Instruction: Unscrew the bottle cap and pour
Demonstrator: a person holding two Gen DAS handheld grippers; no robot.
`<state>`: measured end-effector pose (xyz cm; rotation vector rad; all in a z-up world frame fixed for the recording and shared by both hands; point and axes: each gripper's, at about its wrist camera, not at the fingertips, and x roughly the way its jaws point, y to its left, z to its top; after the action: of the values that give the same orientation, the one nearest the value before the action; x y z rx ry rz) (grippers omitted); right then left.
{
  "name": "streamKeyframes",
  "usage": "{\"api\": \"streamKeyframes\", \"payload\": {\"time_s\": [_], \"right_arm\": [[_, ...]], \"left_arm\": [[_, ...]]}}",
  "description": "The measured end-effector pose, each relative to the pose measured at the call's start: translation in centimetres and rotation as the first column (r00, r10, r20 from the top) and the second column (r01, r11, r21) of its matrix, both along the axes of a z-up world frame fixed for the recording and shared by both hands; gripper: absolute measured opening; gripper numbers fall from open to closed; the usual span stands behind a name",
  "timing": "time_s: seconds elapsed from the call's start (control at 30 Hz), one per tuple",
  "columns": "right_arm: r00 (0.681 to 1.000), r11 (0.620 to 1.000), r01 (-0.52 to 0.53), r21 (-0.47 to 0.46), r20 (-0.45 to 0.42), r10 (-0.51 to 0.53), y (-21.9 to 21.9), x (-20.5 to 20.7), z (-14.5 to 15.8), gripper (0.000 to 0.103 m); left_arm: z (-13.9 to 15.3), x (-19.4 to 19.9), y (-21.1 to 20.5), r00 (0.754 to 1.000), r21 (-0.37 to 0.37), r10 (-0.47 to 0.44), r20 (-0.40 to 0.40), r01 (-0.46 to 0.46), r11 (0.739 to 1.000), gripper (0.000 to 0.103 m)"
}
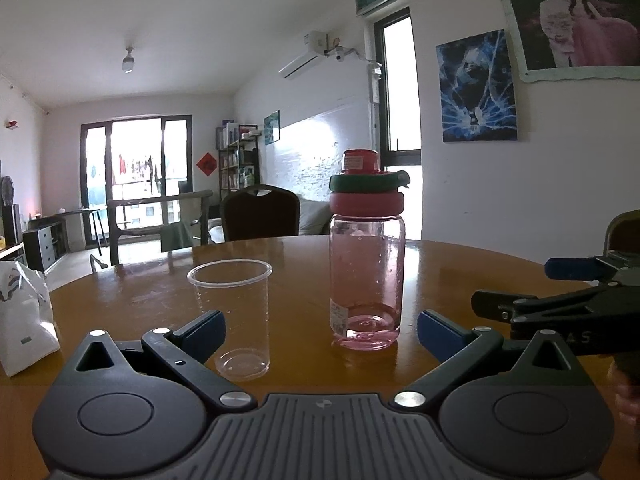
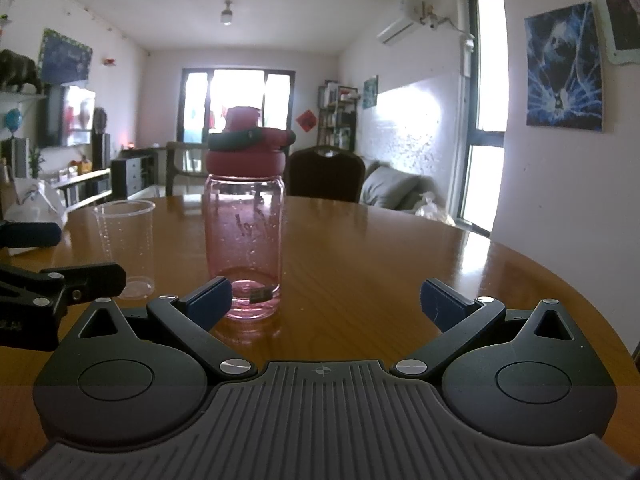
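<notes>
**Both grippers released, bottle capped on the round table**

A pink transparent water bottle [image 1: 366,276] stood upright on the round wooden table [image 1: 460,272], its pink screw cap [image 1: 366,196] on and a dark green carry ring lying over it. What looked like a shallow pool of pink liquid sat in the base, though the tinted plastic made that hard to judge.

At about nine o'clock from the bottle, near but not touching, stood a clear plastic cup [image 1: 236,320], upright and seemingly empty.

The left gripper [image 1: 320,338] was spread wide and held nothing; the cup stood just ahead of its left finger, the bottle between the fingers and farther out. The right gripper [image 2: 326,304] was likewise parted and empty, the bottle just beyond its left blue pad [image 2: 210,300].

At nine o'clock on the table sat a white paper bag [image 1: 24,320]. A dark chair [image 1: 260,216] stood at twelve o'clock behind the table.
</notes>
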<state>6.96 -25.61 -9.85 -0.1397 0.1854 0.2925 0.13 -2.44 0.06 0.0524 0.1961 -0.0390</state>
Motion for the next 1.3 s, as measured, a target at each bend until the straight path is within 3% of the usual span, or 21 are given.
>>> {"api": "streamKeyframes", "payload": {"time_s": [1.3], "right_arm": [[1.000,1.000,0.003,0.005,0.000,-0.003,0.39,-0.41,-0.64,0.103]], "left_arm": [[-0.25,-0.09,0.20,1.000,-0.009,-0.005,-0.004,0.005,1.000,0.103]]}}
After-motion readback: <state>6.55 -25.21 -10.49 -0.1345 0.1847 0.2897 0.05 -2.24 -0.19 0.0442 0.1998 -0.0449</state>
